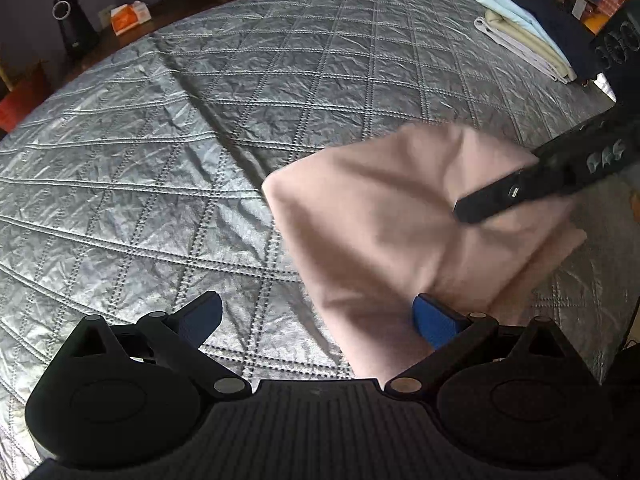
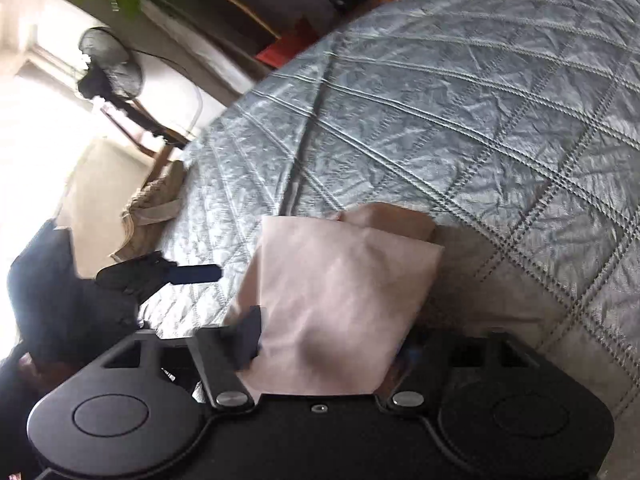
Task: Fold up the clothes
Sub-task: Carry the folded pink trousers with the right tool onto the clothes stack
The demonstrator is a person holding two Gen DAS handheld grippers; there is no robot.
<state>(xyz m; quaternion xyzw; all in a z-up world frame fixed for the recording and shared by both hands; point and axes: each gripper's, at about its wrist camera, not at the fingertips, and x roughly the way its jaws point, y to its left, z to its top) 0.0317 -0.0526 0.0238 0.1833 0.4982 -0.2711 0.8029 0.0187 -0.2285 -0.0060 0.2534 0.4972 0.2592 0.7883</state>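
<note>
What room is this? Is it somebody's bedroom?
Probably a bedroom at home: a big bed with a grey quilted bedspread, a stack of folded clothes on it, and a standing fan by the bright window.

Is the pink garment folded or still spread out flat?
Folded: the pale pink fabric garment shows doubled layers with a creased edge, bunched compactly on the grey quilted bedspread.

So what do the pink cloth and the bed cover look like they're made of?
Pink cloth: looks like a soft, matte knit or cotton; it drapes in rounded folds with no shine. Bed cover: grey quilted fabric, probably a synthetic or satin weave; it is crinkled, glints in the light and carries stitched diamond lines.
</note>
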